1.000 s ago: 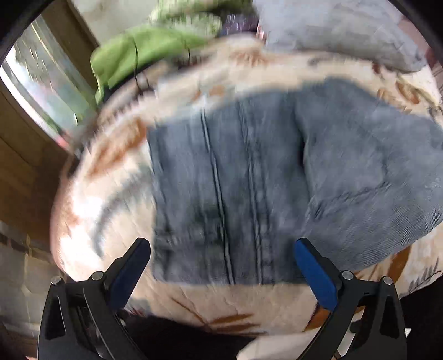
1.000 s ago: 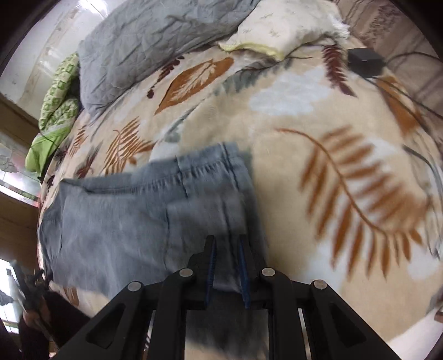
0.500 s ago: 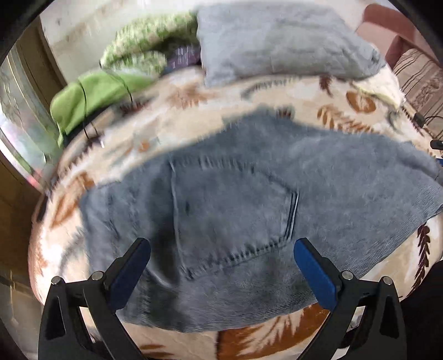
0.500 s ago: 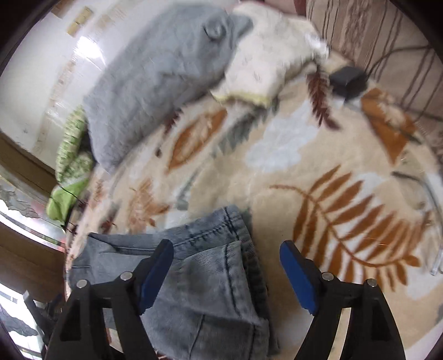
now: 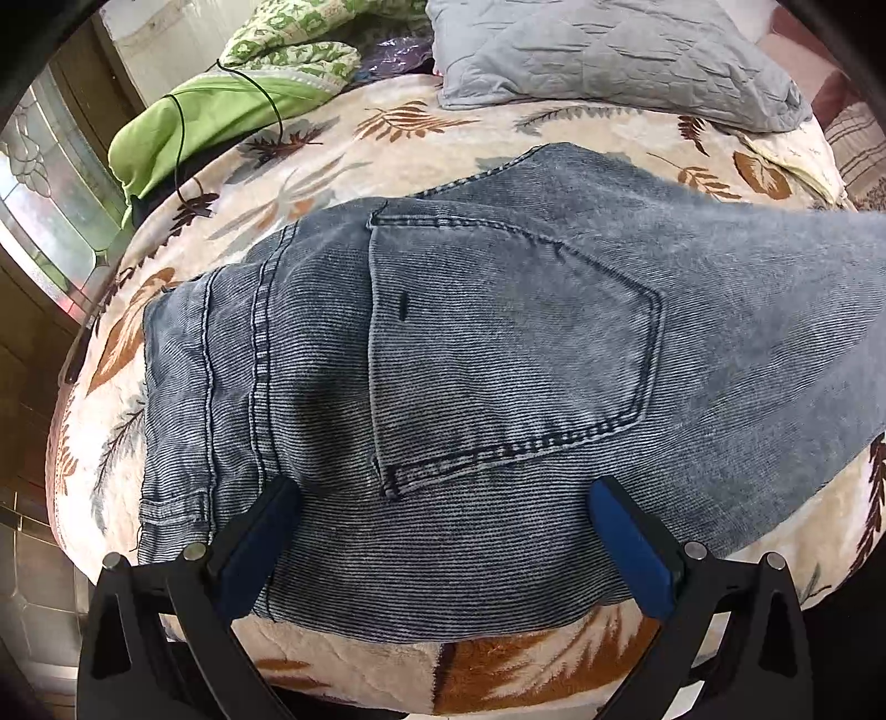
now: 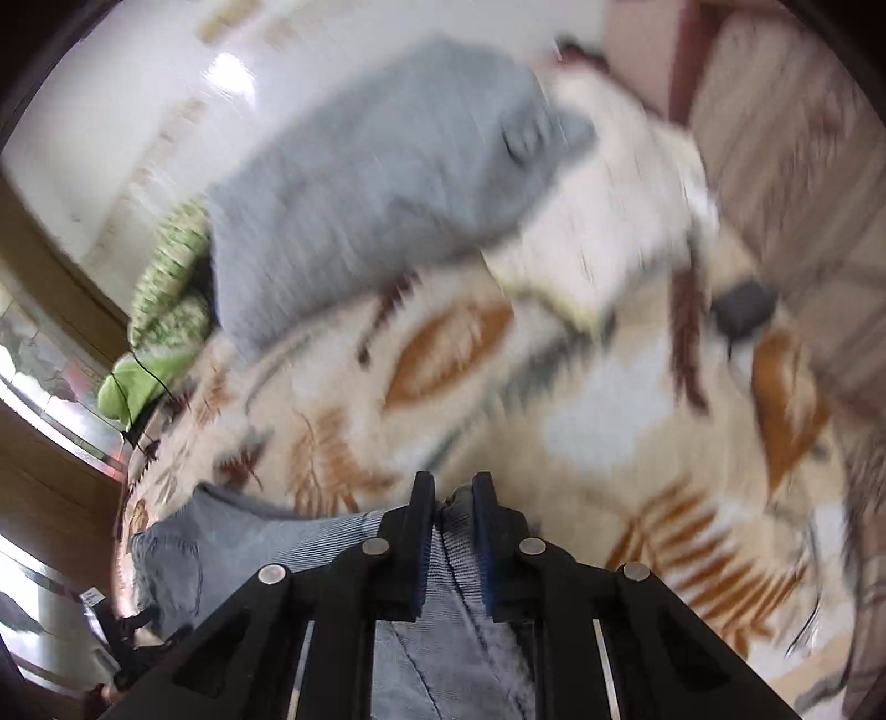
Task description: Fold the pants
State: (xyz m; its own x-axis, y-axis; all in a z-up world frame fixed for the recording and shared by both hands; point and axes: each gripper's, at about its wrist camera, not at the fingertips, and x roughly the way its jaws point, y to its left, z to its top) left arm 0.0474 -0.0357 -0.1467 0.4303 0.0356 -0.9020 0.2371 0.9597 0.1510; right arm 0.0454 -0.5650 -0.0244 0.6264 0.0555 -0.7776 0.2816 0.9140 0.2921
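Ribbed matt denim pants (image 5: 498, 360)

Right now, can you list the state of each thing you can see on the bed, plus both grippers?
Grey-blue denim pants: partly folded, back pocket up, lying on the blanket.
Left gripper: open, fingers spread over the pants.
Right gripper: shut on the pants' fabric.
Grey quilted pillow: resting at the head of the bed.
Leaf-patterned fleece blanket: spread over the bed.

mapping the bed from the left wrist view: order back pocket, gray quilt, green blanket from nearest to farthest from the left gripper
1. back pocket on the jeans, just ahead of the open left gripper
2. green blanket, far left edge of the bed
3. gray quilt, far end, right of centre
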